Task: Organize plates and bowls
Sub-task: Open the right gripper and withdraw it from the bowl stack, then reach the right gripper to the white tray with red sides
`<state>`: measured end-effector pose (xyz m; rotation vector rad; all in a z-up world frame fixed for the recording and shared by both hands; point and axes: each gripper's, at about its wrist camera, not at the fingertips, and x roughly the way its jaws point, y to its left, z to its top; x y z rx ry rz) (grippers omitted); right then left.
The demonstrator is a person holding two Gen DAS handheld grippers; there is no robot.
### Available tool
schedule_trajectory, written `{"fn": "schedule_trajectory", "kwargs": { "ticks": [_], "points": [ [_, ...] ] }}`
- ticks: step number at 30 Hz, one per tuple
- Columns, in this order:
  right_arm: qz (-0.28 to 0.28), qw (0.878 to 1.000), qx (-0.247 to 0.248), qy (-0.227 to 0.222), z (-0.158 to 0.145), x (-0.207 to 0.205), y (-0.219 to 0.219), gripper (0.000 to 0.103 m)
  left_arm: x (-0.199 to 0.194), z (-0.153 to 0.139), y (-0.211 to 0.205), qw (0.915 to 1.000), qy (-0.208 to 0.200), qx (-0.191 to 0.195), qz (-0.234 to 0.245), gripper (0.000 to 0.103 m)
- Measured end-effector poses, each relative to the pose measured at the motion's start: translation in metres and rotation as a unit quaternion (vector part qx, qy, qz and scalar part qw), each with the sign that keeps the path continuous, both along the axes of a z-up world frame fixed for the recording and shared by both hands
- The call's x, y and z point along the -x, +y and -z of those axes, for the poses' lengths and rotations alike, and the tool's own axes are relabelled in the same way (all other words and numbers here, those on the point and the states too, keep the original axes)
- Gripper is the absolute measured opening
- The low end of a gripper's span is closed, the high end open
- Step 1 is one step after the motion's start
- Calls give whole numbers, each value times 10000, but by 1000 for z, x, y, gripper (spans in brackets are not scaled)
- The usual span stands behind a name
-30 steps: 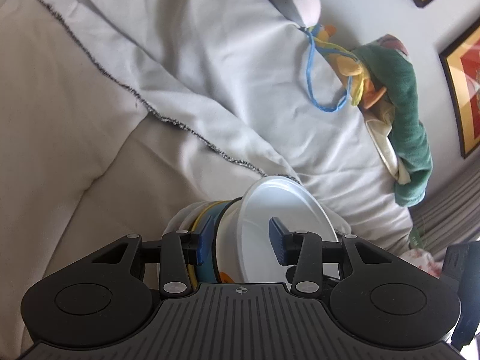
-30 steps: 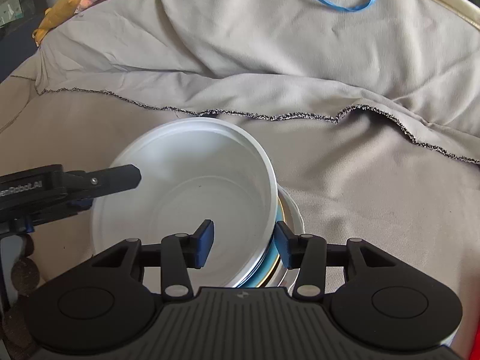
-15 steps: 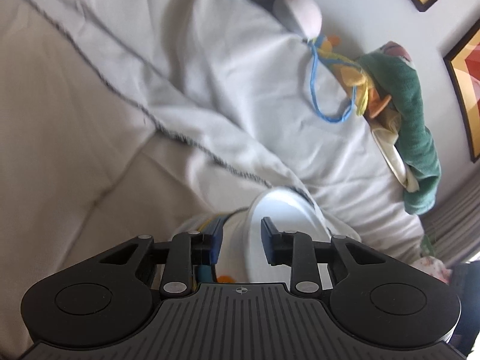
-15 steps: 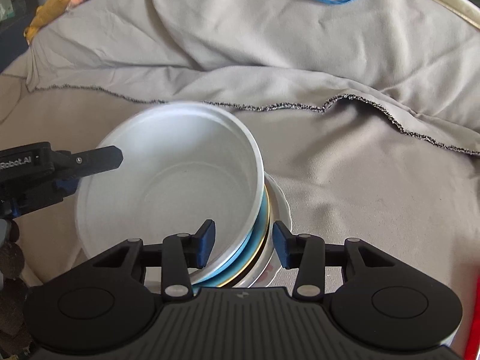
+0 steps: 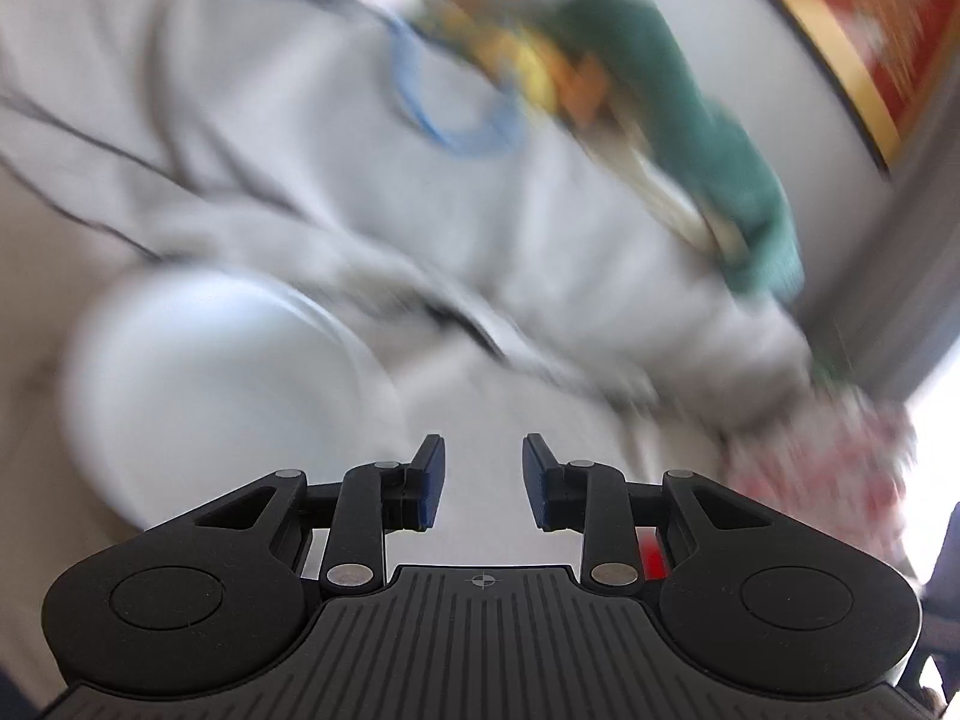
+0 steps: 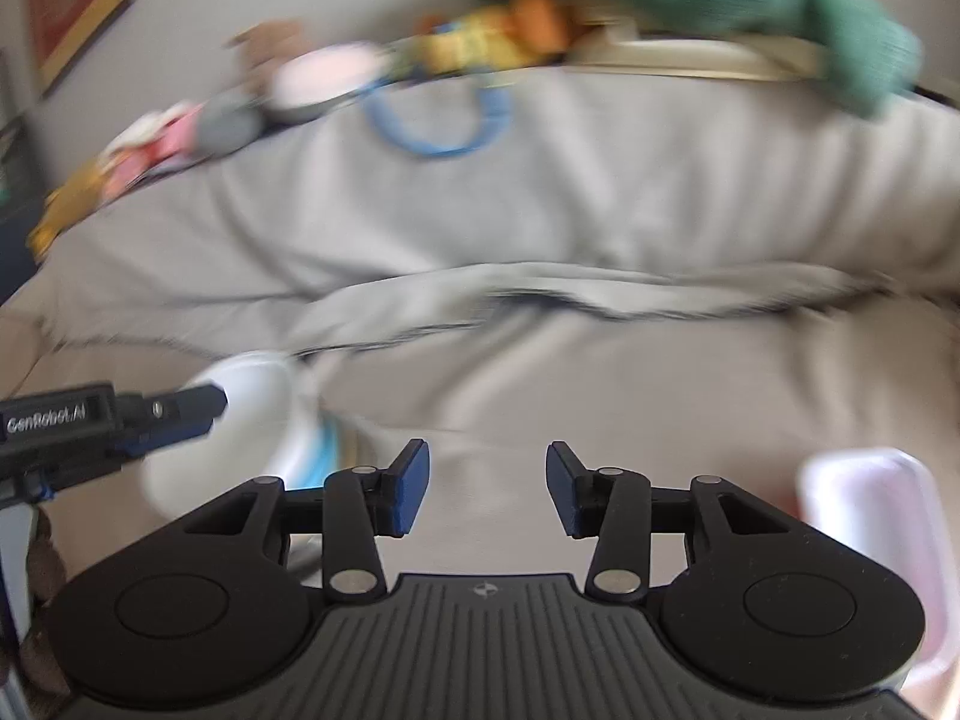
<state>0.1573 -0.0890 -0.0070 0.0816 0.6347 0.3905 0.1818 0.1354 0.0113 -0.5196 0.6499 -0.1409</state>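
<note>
A white bowl sits on a stack of plates on the grey sheet, at the left of the blurred left wrist view. In the right wrist view the bowl is at lower left with a blue plate edge under it. My left gripper is open and empty, to the right of the bowl. It also shows in the right wrist view, beside the bowl's rim. My right gripper is open and empty over bare sheet, to the right of the stack.
A blue cord loop, a green cloth and soft toys lie along the far side of the bed. A pink-white container is at lower right. Framed pictures hang on the wall.
Both grippers have let go of the bowl and stack and swung away to the right. Both views are now motion blurred. The bowl stays on the stack.
</note>
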Motion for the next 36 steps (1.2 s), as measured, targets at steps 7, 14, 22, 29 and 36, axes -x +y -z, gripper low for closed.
{"fn": "schedule_trajectory", "kwargs": {
  "ticks": [7, 14, 22, 29, 36],
  "points": [
    [1191, 9921, 277, 290, 35, -3, -126, 50, -56, 48, -154, 9759, 1255, 127, 1779, 32],
    [2303, 9717, 134, 511, 63, -19, -223, 52, -88, 73, -236, 9698, 1515, -384, 1871, 32],
    [2504, 9576, -675, 1257, 100, -52, -264, 51, -121, 110, -260, 9598, 1967, -553, 1925, 27],
    [1563, 9687, -1082, 1594, 100, -48, -226, 41, -94, 103, -217, 9641, 1894, -591, 1763, 24],
    [433, 9835, -914, 1498, 71, -39, -138, 42, -31, 73, -131, 9778, 1590, -887, 1038, 24]
  ]
}}
